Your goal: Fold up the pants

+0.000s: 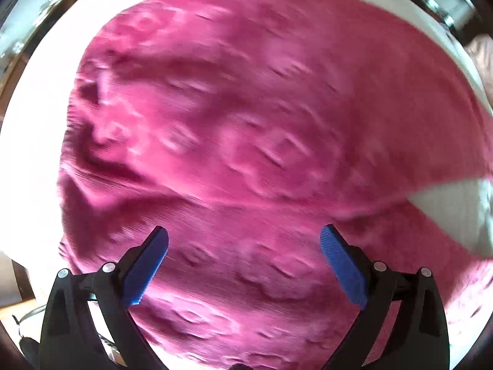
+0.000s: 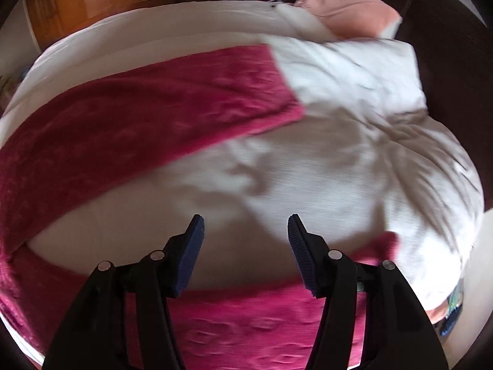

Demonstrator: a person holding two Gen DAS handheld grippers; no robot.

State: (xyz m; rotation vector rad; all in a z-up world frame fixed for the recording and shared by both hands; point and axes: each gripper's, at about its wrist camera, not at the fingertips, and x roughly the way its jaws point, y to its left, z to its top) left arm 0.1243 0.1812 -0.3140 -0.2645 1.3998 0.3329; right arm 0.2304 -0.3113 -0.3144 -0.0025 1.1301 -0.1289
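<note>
In the left wrist view the left gripper (image 1: 244, 240) hangs over the pants (image 1: 246, 123) with its jaws spread wide and nothing between them. Its blue pads (image 1: 148, 265) frame embossed pink fabric, which fills nearly the whole picture (the frame is motion-blurred, so the pattern is hard to read). A wedge of white sheet (image 1: 446, 209) cuts in at the right, between the two legs. Beyond the fabric the white bed runs along the far edge.

In the right wrist view the right gripper (image 2: 246, 228) also has its jaws apart and empty, poised above bare sheet (image 2: 246, 185). One pant leg lies nearest, under the gripper's black fingers. The other leg of the pants (image 2: 138, 123) stretches across the bed from the left to a hem near the middle. Further right lies a white pillow (image 2: 354, 74), and beyond it a pink pillow (image 2: 342, 3) at the far side.
</note>
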